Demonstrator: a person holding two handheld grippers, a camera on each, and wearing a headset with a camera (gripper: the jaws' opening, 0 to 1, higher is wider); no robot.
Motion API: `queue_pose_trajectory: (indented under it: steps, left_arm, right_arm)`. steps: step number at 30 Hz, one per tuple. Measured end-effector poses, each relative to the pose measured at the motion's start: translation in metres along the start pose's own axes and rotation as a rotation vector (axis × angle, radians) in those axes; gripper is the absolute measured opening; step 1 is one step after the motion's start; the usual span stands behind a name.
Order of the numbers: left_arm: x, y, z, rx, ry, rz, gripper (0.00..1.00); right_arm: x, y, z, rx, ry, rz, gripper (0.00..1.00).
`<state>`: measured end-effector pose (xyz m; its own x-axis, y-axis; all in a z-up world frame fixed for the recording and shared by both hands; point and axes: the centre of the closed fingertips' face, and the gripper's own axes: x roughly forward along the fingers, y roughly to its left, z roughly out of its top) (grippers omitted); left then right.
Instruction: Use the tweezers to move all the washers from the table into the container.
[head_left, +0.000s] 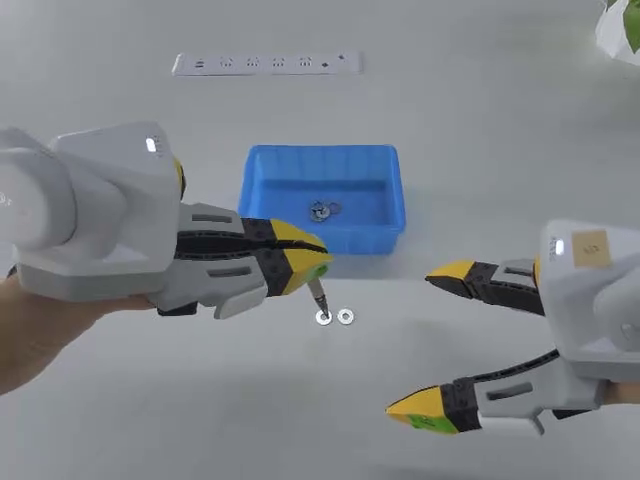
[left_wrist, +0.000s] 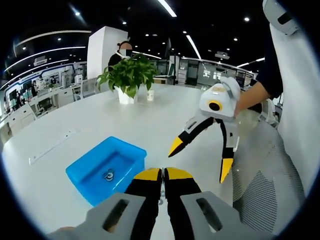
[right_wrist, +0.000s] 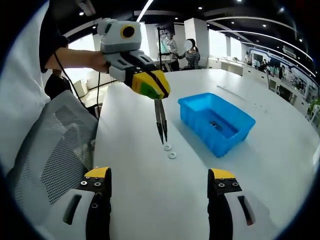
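My left gripper (head_left: 312, 258) (left_wrist: 163, 173) is shut on a pair of metal tweezers (head_left: 317, 297) (right_wrist: 161, 120), which point down at the table. The tweezer tips hang just above one of two small washers (head_left: 324, 318) (right_wrist: 167, 147); the other washer (head_left: 346, 317) (right_wrist: 172, 155) lies right beside it. Behind them stands a blue container (head_left: 324, 196) (left_wrist: 106, 170) (right_wrist: 216, 120) with several washers (head_left: 322, 210) inside. My right gripper (head_left: 432, 342) (right_wrist: 159, 175) is open at the lower right, nothing between its jaws, apart from the washers.
A white power strip (head_left: 266, 64) (left_wrist: 51, 146) lies at the far edge of the white table. A potted plant (left_wrist: 128, 79) stands farther off. A mesh chair (right_wrist: 55, 150) sits beside the table edge. Bare tabletop surrounds the washers.
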<state>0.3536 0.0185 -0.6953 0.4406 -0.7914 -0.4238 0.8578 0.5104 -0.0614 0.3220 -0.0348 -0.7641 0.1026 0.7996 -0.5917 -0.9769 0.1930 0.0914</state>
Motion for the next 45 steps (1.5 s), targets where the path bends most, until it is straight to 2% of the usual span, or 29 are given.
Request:
queue_pose_trajectory:
  steps: [6,8,10,12,16,24,27,29,38,45]
  left_arm:
    - [0.004,-0.002,-0.005,-0.007,0.006,-0.013,0.06]
    - [0.005,-0.002,-0.005,0.001,0.003,-0.013,0.06]
    - [0.005,-0.003,-0.004,0.033,-0.004,-0.011,0.06]
    - [0.005,-0.003,-0.004,0.028,-0.005,-0.016,0.06]
    - [0.005,-0.003,-0.010,0.049,0.022,-0.014,0.06]
    - [0.004,-0.002,-0.005,0.065,0.005,-0.007,0.06]
    - [0.004,0.000,-0.006,0.079,0.016,-0.002,0.06]
    - [0.005,0.000,-0.009,0.081,0.026,-0.003,0.06]
    - [0.006,0.001,-0.008,0.076,0.016,-0.006,0.06]
    - [0.007,0.000,-0.013,0.085,0.031,-0.009,0.06]
  right_arm:
    - [-0.001,-0.003,-0.001,0.010,0.002,-0.003,0.79]
    - [-0.001,-0.002,-0.001,0.012,0.003,-0.001,0.79]
    - [-0.001,-0.002,-0.002,0.016,0.005,0.001,0.79]
    - [0.000,-0.002,-0.003,0.017,0.009,0.003,0.79]
    - [0.001,0.000,-0.003,0.019,0.011,0.008,0.79]
    - [0.002,0.001,-0.002,0.024,0.011,0.010,0.79]
    - [0.002,0.001,-0.002,0.027,0.010,0.010,0.79]
    - [0.001,0.002,-0.002,0.029,0.009,0.011,0.79]
    - [0.002,0.002,-0.003,0.031,0.013,0.013,0.78]
    - [0.003,0.003,-0.003,0.029,0.020,0.018,0.78]
